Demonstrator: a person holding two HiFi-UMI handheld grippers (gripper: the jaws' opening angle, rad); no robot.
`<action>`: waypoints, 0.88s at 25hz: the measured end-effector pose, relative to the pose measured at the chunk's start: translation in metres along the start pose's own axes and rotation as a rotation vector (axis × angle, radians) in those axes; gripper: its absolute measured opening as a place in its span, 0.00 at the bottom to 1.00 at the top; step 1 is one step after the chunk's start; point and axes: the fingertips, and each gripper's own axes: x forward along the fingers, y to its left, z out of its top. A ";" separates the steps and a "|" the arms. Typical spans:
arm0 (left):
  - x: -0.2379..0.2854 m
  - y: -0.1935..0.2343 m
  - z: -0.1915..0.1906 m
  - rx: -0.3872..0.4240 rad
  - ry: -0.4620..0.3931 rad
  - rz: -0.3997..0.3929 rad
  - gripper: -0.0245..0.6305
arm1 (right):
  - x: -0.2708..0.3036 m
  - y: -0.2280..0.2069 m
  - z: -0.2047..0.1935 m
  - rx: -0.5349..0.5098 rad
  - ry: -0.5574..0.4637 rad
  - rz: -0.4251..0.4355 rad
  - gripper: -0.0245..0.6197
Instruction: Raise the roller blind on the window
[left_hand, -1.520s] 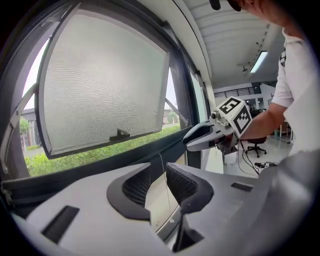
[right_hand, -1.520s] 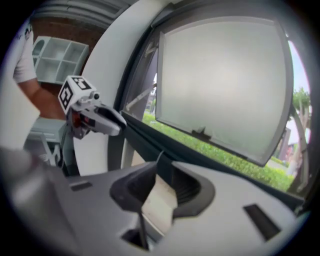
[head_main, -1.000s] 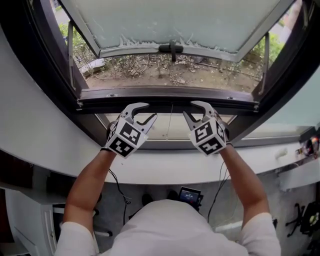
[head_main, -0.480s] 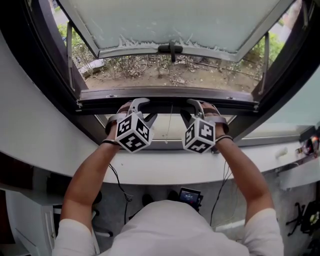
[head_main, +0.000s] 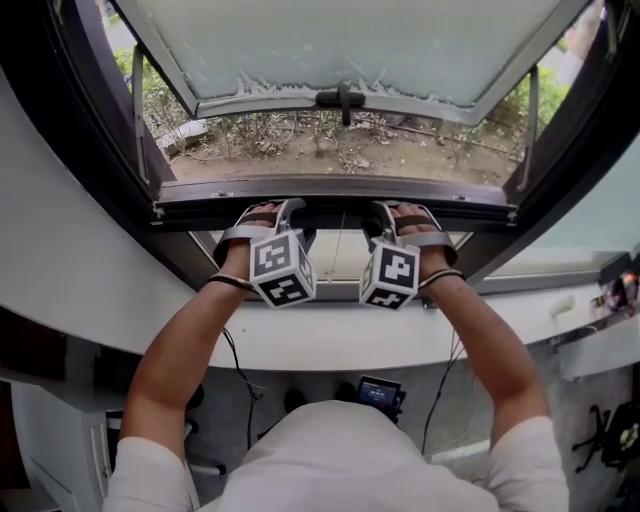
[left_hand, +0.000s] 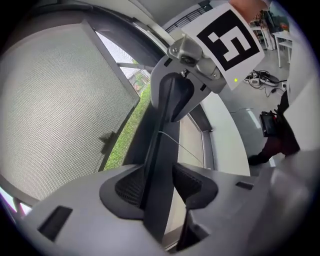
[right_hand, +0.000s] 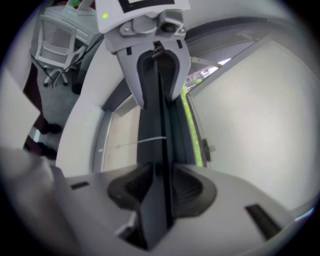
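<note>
A dark horizontal bar (head_main: 330, 205) runs across the window, with a pale panel (head_main: 320, 262) and a thin cord (head_main: 341, 240) below it. My left gripper (head_main: 286, 210) and right gripper (head_main: 380, 212) reach over it side by side, rolled on edge. In the left gripper view the bar (left_hand: 157, 150) passes between the jaws of the left gripper (left_hand: 160, 185), against one pad with a gap to the other. In the right gripper view the bar (right_hand: 157, 150) lies close between both pads of the right gripper (right_hand: 161, 187). Both sets of jaws have just been opening, with the bar between them.
Above the bar the window sash (head_main: 350, 50) is swung outward, its handle (head_main: 342, 97) in the middle and metal stays (head_main: 140, 110) at the sides. Bare ground with plants (head_main: 330, 145) shows outside. A white sill (head_main: 330, 335) curves in front of me.
Both grippers have rolled from lying flat to standing on edge and have come down over the dark bar, which now runs between their jaws.
</note>
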 end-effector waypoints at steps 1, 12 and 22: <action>0.000 -0.001 0.000 -0.001 0.003 -0.008 0.31 | 0.000 0.000 0.000 -0.008 0.009 0.000 0.25; 0.003 -0.005 -0.005 0.021 0.045 -0.031 0.31 | 0.002 0.005 0.000 0.003 0.047 -0.015 0.24; -0.003 -0.002 0.001 -0.049 -0.001 -0.028 0.29 | -0.002 0.003 -0.001 0.072 0.039 0.025 0.23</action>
